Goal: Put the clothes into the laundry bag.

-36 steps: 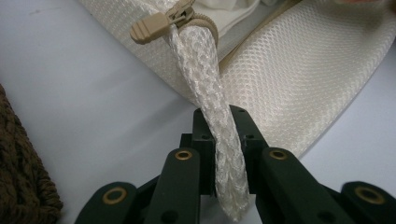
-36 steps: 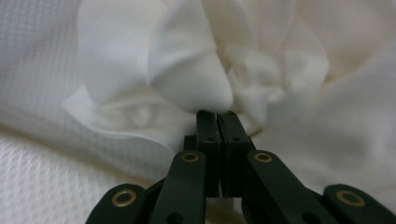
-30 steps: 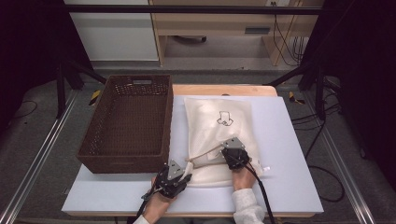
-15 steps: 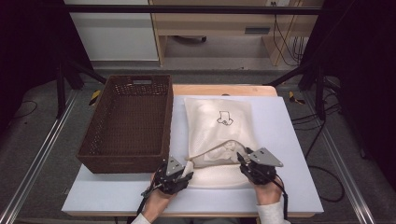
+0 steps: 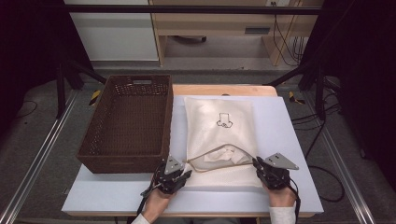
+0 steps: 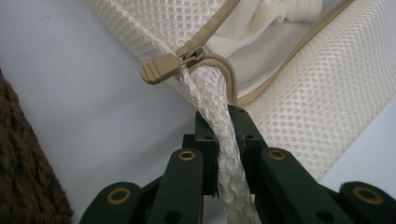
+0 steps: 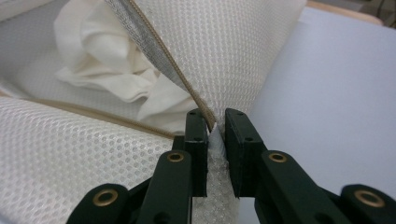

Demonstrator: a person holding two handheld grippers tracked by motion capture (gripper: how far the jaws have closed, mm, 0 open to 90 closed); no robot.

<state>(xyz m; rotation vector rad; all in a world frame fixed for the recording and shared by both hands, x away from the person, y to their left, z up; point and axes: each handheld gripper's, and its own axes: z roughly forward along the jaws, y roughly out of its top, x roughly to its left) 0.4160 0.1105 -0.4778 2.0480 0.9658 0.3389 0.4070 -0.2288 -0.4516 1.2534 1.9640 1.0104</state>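
the mesh laundry bag (image 5: 219,140) lies flat on the right half of the surface (image 5: 289,140), its zipper mouth gaping toward the near edge with white cloth (image 5: 224,154) bunched inside. at the mouth's left end sits the tan zipper pull (image 6: 161,71), and there the left claw (image 5: 176,178) is clenched on a twisted fold of mesh, its jaws just closing on it. at the right end the right claw (image 5: 261,170) pinches the bag's corner seam, jaws likewise just closing with mesh between them. the brown wicker basket (image 5: 128,123) stands along the left side, just beside the bag, its near corner close to the left claw. both hands come in from the near edge, forearms low, claws pointing away across the surface.
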